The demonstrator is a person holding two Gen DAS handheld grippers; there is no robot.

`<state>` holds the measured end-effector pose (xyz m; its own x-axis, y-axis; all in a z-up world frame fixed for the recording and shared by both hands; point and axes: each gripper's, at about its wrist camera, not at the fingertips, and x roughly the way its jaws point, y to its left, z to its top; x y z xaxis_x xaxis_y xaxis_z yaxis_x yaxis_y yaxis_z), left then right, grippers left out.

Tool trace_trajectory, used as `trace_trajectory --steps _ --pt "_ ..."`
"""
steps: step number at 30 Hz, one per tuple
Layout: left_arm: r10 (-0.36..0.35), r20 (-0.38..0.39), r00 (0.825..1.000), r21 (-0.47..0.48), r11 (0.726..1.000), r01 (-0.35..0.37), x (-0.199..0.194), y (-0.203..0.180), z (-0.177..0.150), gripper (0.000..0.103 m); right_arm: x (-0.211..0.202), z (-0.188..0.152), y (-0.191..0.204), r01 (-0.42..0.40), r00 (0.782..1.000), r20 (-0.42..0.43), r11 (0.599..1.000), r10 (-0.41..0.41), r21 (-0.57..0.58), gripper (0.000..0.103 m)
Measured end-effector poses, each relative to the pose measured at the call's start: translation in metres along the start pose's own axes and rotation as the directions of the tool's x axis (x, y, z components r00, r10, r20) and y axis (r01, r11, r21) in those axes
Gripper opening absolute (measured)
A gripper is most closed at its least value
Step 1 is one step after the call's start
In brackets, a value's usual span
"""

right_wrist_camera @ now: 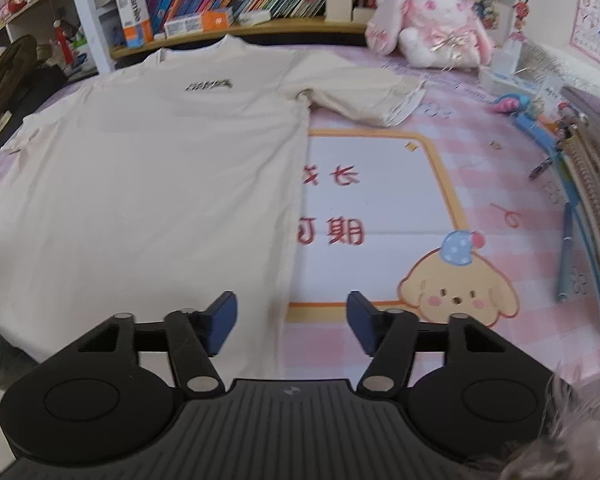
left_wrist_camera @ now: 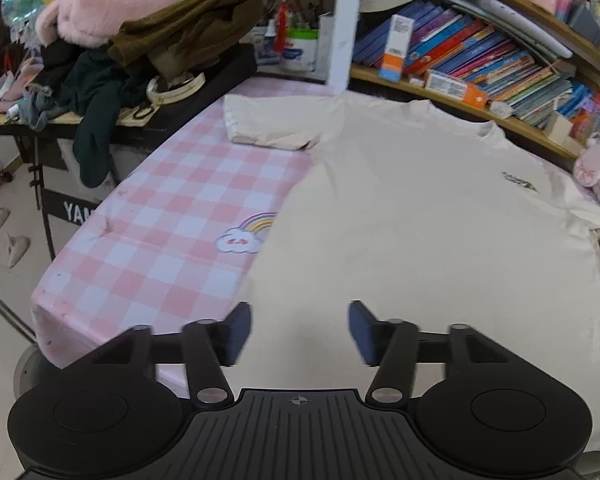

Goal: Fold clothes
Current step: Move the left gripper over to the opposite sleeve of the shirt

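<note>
Lying flat on checked tablecloth [left_wrist_camera: 172, 216]: cream T-shirt [left_wrist_camera: 420, 220], hem near. Left gripper [left_wrist_camera: 300, 332] and right gripper [right_wrist_camera: 290, 322] parted wide, nothing held. Risk: only 1 layer pinched at hem, fold skewed.

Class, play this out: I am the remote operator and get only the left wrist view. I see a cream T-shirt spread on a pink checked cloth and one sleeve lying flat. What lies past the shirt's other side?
Observer: The other sleeve lies flat too, spread out onto the table cover.
Operator: Anything near that sleeve to watch for?
Observer: A pink plush rabbit sits just beyond it, by the bookshelf.
Operator: And the right gripper?
Observer: The right gripper is open, over the T-shirt's side edge near the hem, with nothing between its fingers.
Operator: Clutter further out?
Observer: Pens and notebooks lie along the far right edge of the table.
</note>
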<state>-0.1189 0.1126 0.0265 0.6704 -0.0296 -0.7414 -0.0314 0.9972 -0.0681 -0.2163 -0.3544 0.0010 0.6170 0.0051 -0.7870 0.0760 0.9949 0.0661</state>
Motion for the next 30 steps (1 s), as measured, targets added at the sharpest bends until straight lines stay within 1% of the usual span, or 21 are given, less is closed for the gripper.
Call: trace_trajectory --steps 1,4,7,11,13,15,19,23,27,30 --pt "0.001 0.005 1.000 0.011 1.000 -0.001 -0.001 -0.004 -0.001 0.071 -0.001 0.000 -0.002 0.005 1.000 0.008 1.000 -0.005 0.003 0.068" --pt "0.005 0.017 1.000 0.034 0.999 -0.006 -0.006 -0.014 -0.004 0.075 0.000 -0.001 -0.003 0.011 1.000 0.015 1.000 -0.011 -0.007 0.074" --pt "0.002 0.020 1.000 0.031 1.000 -0.003 -0.009 -0.020 -0.008 0.082 0.001 -0.002 -0.003 0.017 1.000 0.020 1.000 -0.016 -0.018 0.083" --pt "0.004 0.012 1.000 0.025 1.000 -0.004 -0.011 -0.026 -0.012 0.089 0.003 -0.003 0.002 0.035 0.999 0.027 0.998 -0.034 -0.053 0.090" --pt "-0.003 0.008 1.000 0.026 1.000 0.003 -0.012 -0.029 -0.013 0.092 0.005 -0.002 0.006 0.051 0.998 0.034 0.996 -0.049 -0.071 0.098" --pt "-0.010 0.006 1.000 0.031 0.999 0.010 -0.011 -0.030 -0.012 0.093 0.004 -0.001 0.010 0.068 0.997 0.054 0.994 -0.063 -0.081 0.102" --pt "-0.024 0.004 1.000 0.028 0.999 0.024 -0.002 -0.032 -0.007 0.094 0.004 0.002 0.019 0.092 0.992 0.094 0.992 -0.084 -0.085 0.103" --pt "-0.054 -0.009 0.999 0.037 0.998 0.054 0.011 -0.032 -0.002 0.094 0.009 0.004 0.030 0.113 0.990 0.089 0.990 -0.105 -0.088 0.103" --pt "-0.109 -0.014 0.994 0.064 0.992 0.110 0.022 -0.030 0.004 0.094 0.013 0.000 0.046 0.124 0.990 0.076 0.989 -0.118 -0.083 0.103" --pt "-0.162 -0.036 0.986 0.083 0.983 0.165 0.031 -0.025 0.011 0.094 0.012 -0.007 0.065 0.169 0.981 0.110 0.984 -0.161 -0.063 0.103"
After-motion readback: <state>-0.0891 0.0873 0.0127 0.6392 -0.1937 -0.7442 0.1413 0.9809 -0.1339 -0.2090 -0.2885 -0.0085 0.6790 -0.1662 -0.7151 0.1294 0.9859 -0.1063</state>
